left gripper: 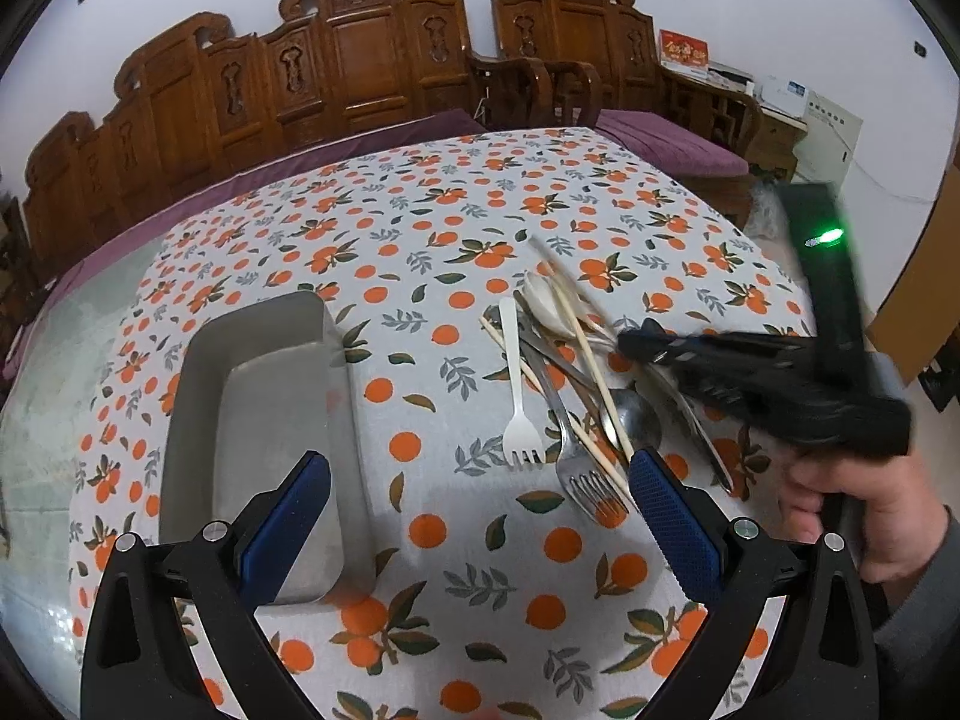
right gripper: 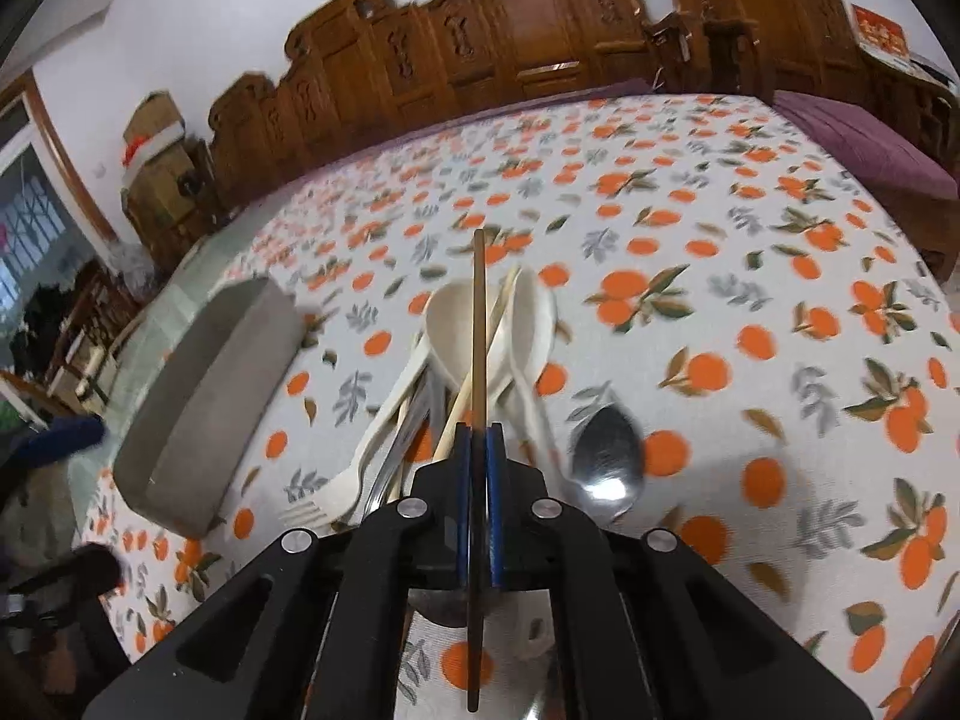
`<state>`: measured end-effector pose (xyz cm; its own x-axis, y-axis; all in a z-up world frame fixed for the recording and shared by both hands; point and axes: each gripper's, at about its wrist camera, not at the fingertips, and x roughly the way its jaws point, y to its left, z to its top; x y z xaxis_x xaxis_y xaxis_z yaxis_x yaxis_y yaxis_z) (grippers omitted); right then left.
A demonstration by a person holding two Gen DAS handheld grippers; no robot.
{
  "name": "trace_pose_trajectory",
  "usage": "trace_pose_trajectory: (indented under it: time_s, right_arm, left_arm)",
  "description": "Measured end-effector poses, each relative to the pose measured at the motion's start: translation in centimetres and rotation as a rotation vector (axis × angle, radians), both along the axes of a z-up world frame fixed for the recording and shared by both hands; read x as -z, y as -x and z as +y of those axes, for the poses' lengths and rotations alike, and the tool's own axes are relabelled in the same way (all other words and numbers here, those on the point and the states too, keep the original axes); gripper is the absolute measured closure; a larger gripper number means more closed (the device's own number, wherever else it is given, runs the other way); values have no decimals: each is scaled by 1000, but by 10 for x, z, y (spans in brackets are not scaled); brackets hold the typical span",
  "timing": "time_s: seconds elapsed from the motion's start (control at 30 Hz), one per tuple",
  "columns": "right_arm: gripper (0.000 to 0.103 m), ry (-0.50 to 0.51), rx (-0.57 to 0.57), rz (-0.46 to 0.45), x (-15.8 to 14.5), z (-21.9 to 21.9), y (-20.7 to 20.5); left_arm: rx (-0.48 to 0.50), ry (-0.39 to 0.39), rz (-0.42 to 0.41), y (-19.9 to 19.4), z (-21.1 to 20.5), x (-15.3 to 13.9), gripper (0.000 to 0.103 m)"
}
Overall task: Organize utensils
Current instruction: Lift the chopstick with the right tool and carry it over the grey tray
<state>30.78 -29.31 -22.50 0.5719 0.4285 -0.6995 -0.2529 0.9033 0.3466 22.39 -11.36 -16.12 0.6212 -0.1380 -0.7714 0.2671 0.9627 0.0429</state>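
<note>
A pile of utensils lies on the orange-print tablecloth: a white plastic fork (left gripper: pixel 515 384), a metal fork (left gripper: pixel 576 462), pale chopsticks (left gripper: pixel 591 360), a metal spoon (left gripper: pixel 636 414) and white spoons (left gripper: pixel 549 300). My right gripper (right gripper: pixel 479 429) is shut on one brown chopstick (right gripper: pixel 479 330), which sticks out ahead over the white spoons (right gripper: pixel 456 312) and runs back between the pads. In the left wrist view this right gripper (left gripper: pixel 636 342) hovers at the pile's right side. My left gripper (left gripper: pixel 479 462) stands open just in front of the pile, nothing between its fingers.
A grey rectangular tray (left gripper: pixel 192 396) sits left of the pile, also visible as the tray (right gripper: pixel 204 396) in the right wrist view. Carved wooden benches (left gripper: pixel 360 60) with purple cushions line the table's far side. A person's hand (left gripper: pixel 870 516) holds the right gripper's handle.
</note>
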Motion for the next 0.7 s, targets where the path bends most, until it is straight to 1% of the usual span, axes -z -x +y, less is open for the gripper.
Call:
trace_pose_trajectory:
  time_s: [0.17, 0.23, 0.27, 0.3, 0.4, 0.43, 0.5, 0.53, 0.6, 0.63, 0.7]
  right_arm:
    - [97, -52, 52, -39, -17, -27, 2]
    - [97, -48, 70, -53, -21, -36, 3]
    - [97, -46, 79, -53, -22, -39, 3]
    - [97, -47, 85, -51, -21, -41, 3]
    - [97, -46, 103, -43, -19, -47, 2]
    - [97, -45, 105, -40, -18, -47, 2]
    - [97, -44, 105, -39, -18, -47, 2]
    - [97, -46, 104, -41, -18, -47, 2]
    - [97, -46, 103, -41, -16, -46, 1]
    - [97, -46, 102, -40, -17, -46, 1]
    - [97, -45, 101, -36, -15, -46, 1]
  left_arm:
    - [2, -1, 21, -14, -12, 13, 7]
    - [9, 1, 27, -18, -19, 18, 11]
    - [18, 3, 35, -22, -24, 22, 16]
    - [24, 5, 44, -25, -29, 25, 18]
    - [50, 20, 74, -35, -45, 35, 33]
    - [58, 30, 87, -39, -48, 38, 36]
    - [62, 51, 118, -46, -54, 46, 48]
    - [63, 61, 127, -49, -56, 48, 51]
    - [64, 98, 153, -55, -59, 54, 61]
    - [62, 112, 164, -58, -59, 56, 64]
    - [56, 147, 185, -64, -61, 61, 76]
